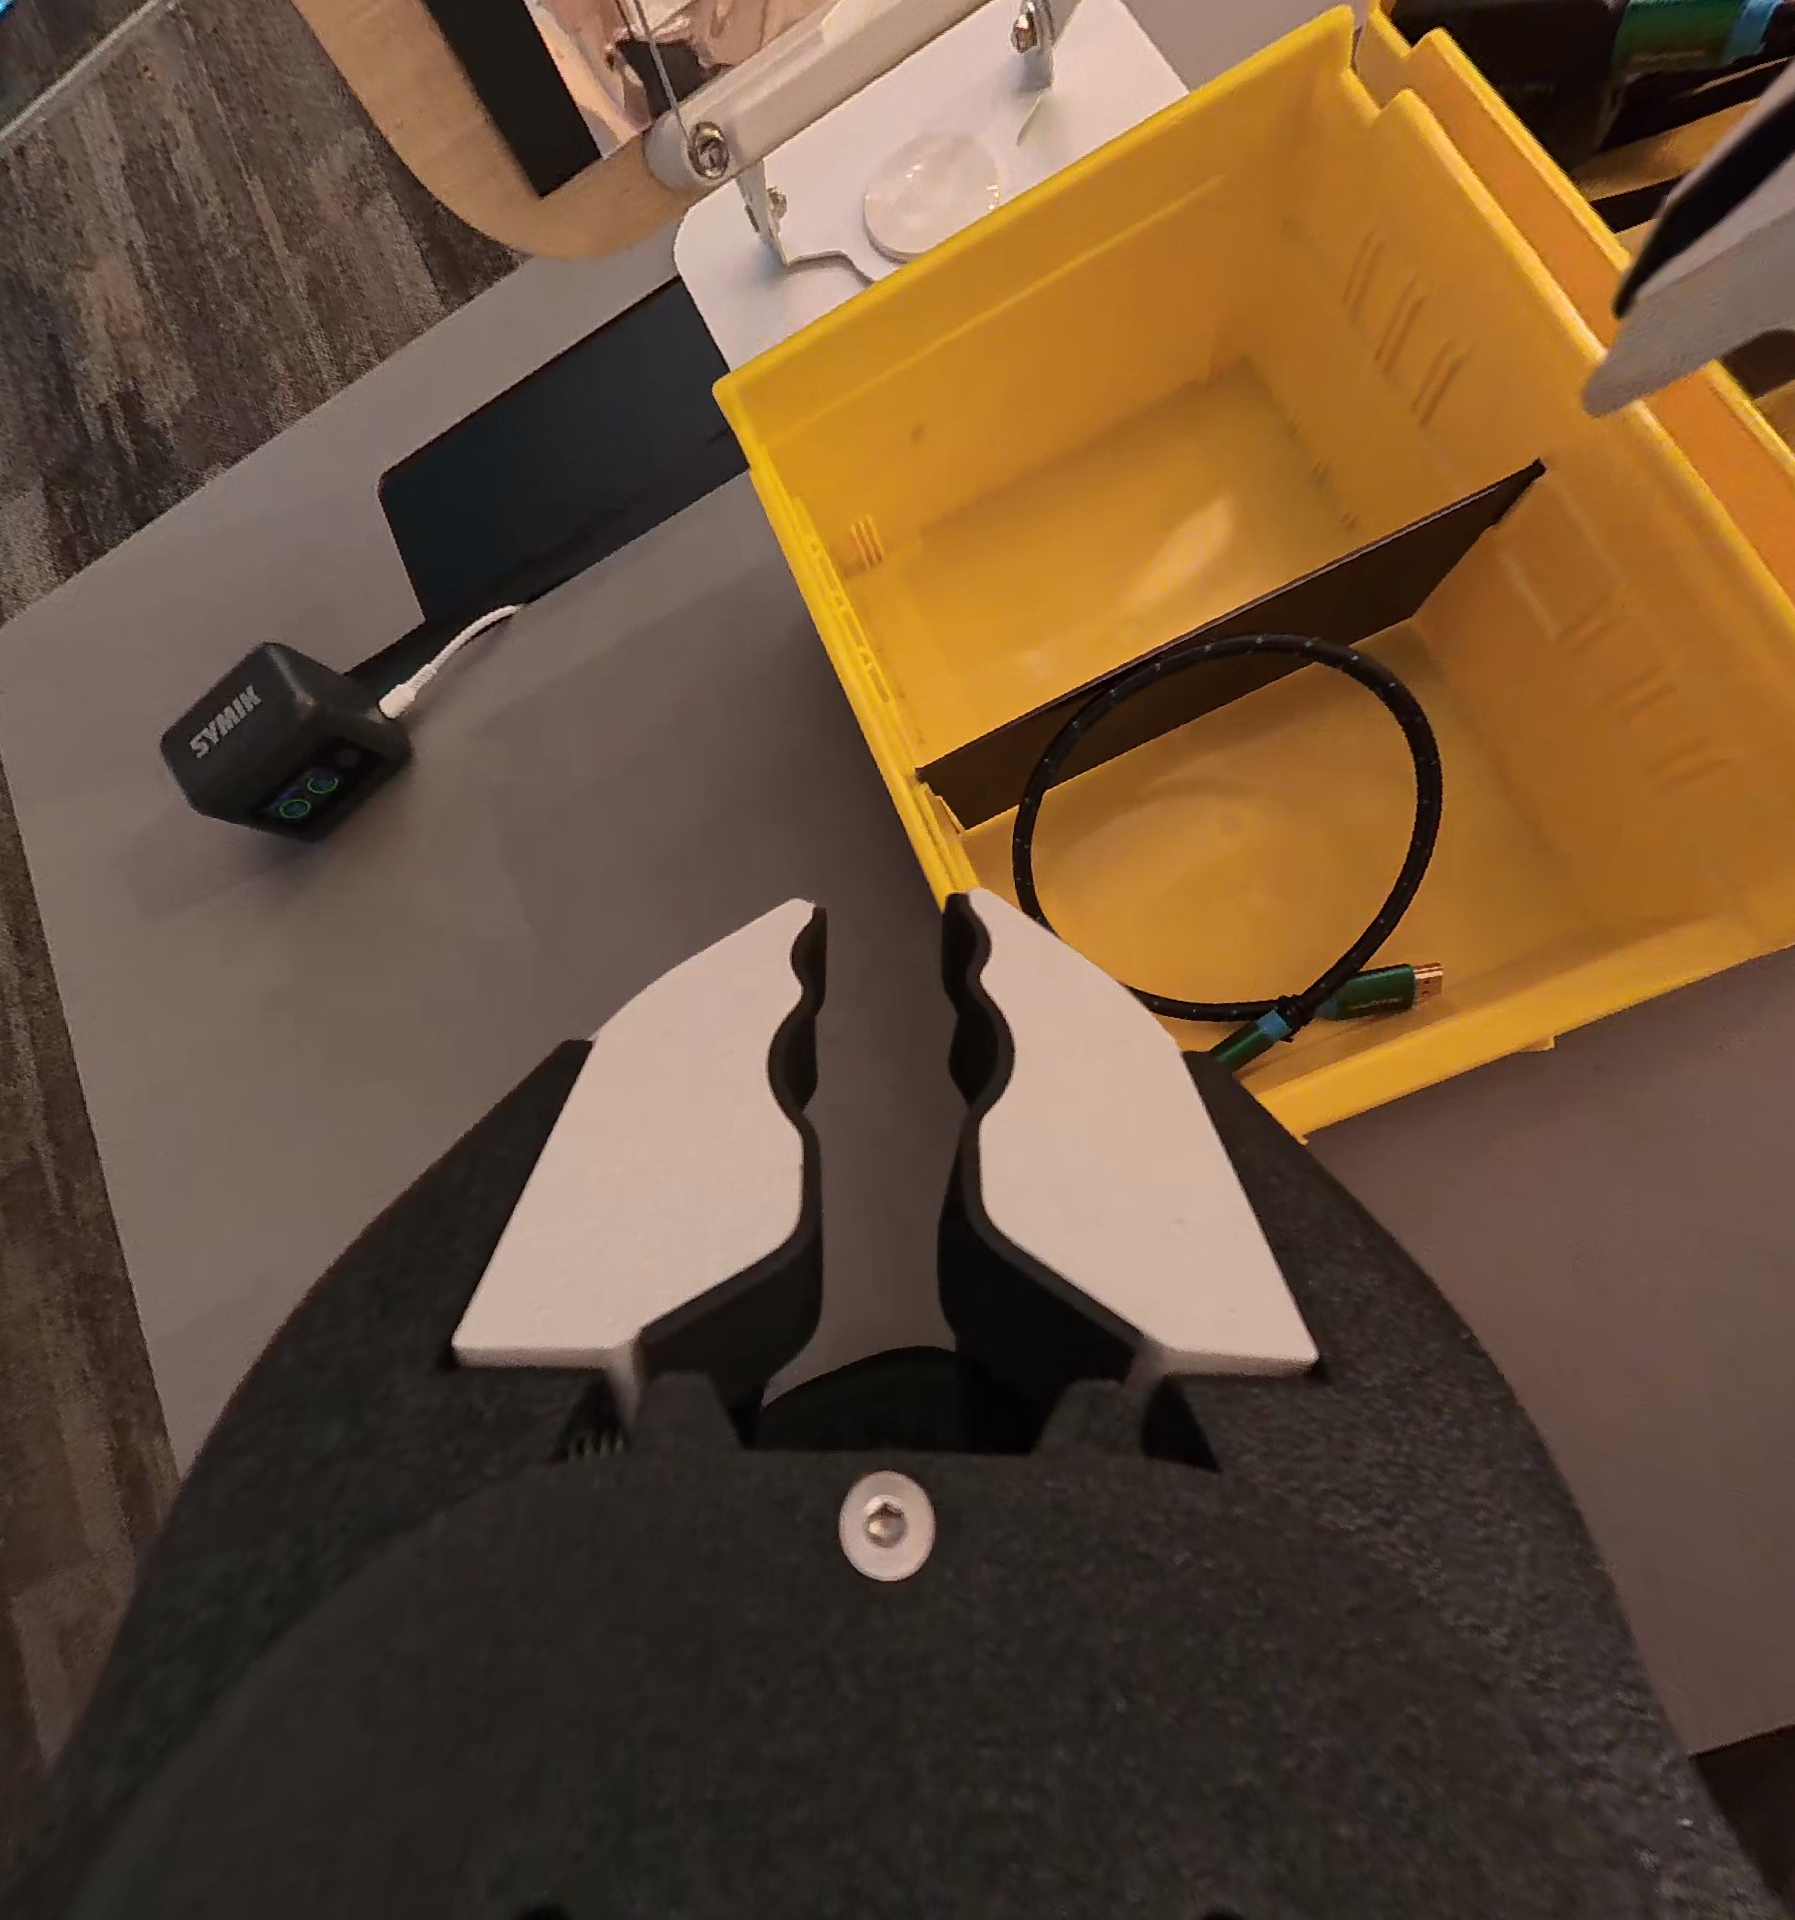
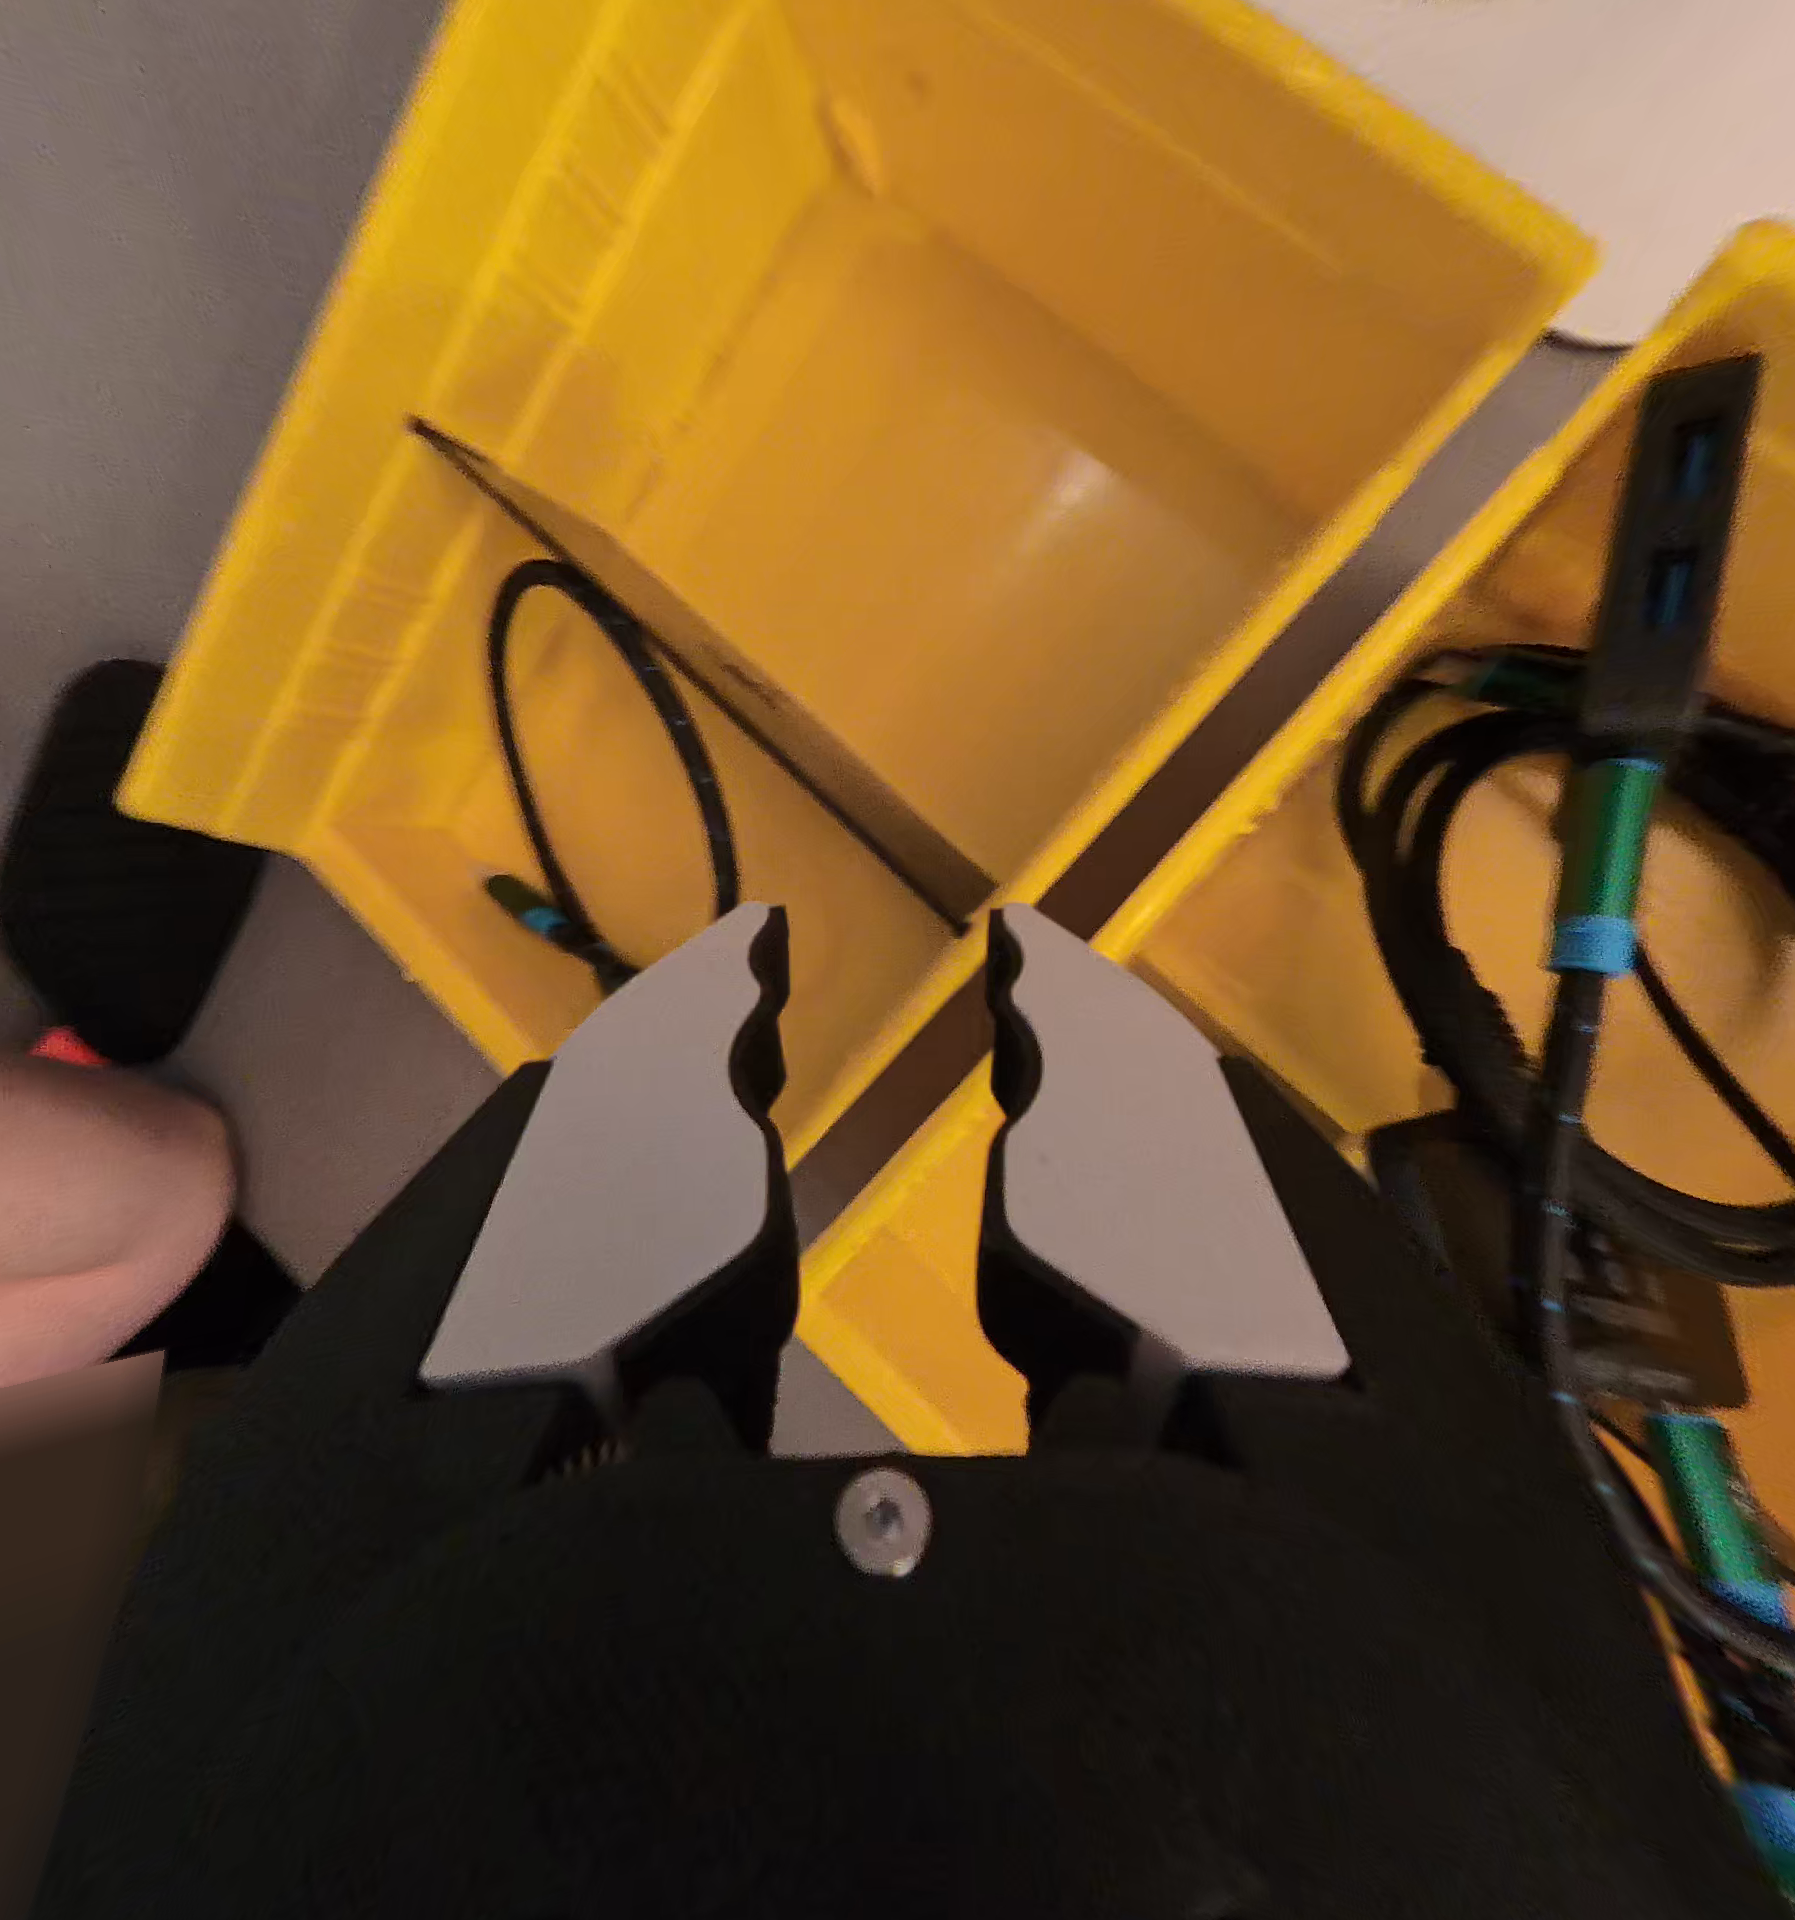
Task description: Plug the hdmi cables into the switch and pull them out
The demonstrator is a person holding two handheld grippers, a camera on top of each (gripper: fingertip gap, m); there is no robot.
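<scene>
A black braided HDMI cable [image 1: 1225, 831] with green plugs lies coiled in the near compartment of a yellow bin [image 1: 1651, 810]; it also shows in the right wrist view [image 2: 612, 748]. My left gripper [image 1: 882, 925] is open and empty, above the grey table just left of the bin's near corner. My right gripper [image 2: 888, 930] is open and empty, above the gap between two yellow bins. The second bin [image 2: 1288, 831] on the right holds several coiled black cables [image 2: 1475, 935] and a black switch [image 2: 1672, 540] with a green plug [image 2: 1605, 842] in it.
A black divider [image 1: 1288, 644] splits the first bin; its far compartment is empty. A small black cube device [image 1: 285, 738] with a white lead sits on the table at left. A white stand base [image 1: 872, 145] is behind the bin. A hand [image 2: 62, 1195] shows at left.
</scene>
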